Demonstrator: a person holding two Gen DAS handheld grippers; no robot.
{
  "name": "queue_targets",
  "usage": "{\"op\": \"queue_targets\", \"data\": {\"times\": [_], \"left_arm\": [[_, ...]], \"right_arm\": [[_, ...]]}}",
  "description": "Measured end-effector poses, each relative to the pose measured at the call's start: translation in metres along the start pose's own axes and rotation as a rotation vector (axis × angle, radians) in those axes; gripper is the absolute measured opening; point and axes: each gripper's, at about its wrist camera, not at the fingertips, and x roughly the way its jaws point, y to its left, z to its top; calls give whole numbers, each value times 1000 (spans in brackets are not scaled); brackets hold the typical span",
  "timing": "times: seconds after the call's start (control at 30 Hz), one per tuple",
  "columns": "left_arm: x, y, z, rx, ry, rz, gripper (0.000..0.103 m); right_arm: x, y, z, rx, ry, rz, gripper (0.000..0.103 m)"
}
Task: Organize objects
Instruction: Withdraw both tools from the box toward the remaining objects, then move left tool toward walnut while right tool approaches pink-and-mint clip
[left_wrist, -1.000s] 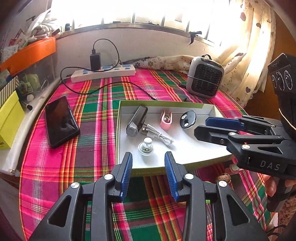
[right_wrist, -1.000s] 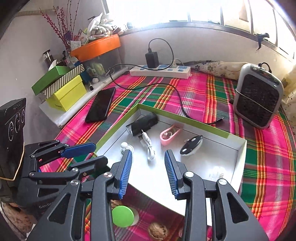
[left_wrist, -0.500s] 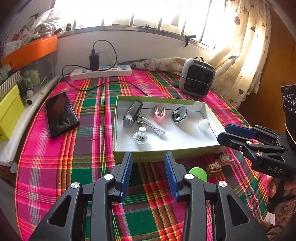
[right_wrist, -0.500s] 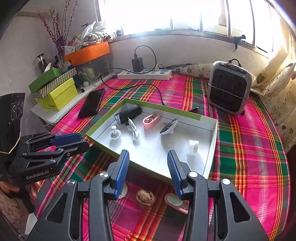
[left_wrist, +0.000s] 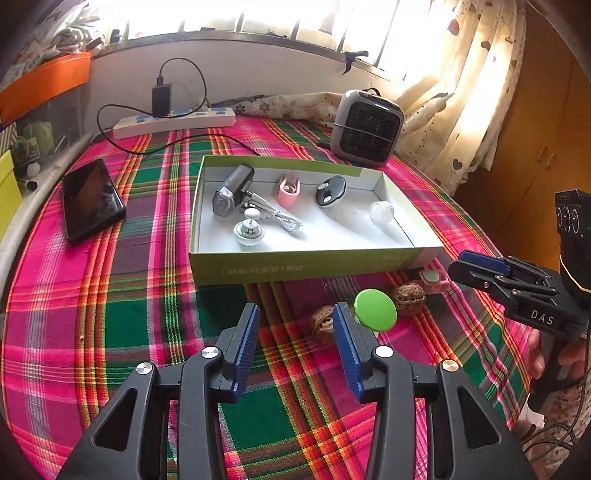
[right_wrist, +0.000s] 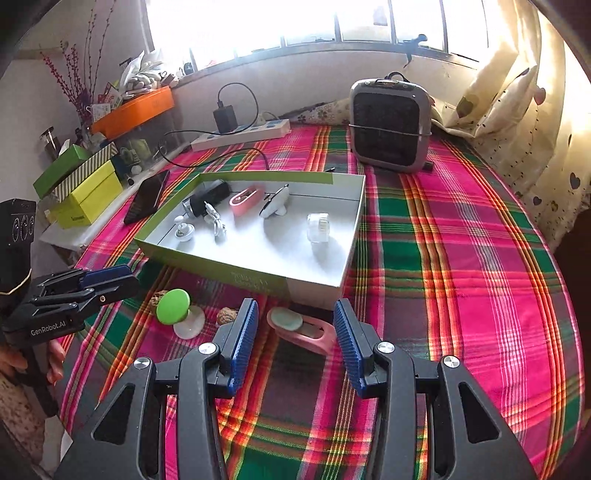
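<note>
- Hovering over the plaid tablecloth, the left gripper had just been spreading its jaws, with nothing between the blue pads.
- A walnut lay on the cloth just past its right fingertip, partly hidden by it; the green round-topped piece stood just beyond that finger, with a second walnut beside it.
- The right gripper stood with jaws apart and had opened further a moment before, gripping nothing.
- A pink holder lay on the cloth just ahead of and between its fingertips, untouched as far as could be seen.
- The shallow green-edged box sat beyond both grippers, holding a black lamp, a white cable, a white knob, a pink clip, a black oval fob and a clear little jar.
</note>
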Motion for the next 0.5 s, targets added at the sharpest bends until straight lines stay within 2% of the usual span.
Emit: {"op": "queue_targets", "data": {"times": [0.2, 0.37, 0.5], "left_arm": [[8, -7, -3, 28, 26, -23, 40], [13, -10, -5, 34, 40, -31, 40], [17, -11, -5, 37, 53, -29, 40]], "right_arm": [[5, -5, -9, 6, 19, -30, 44], [15, -8, -11, -5, 50, -9, 44], [25, -12, -10, -13, 82, 28, 54]]}}
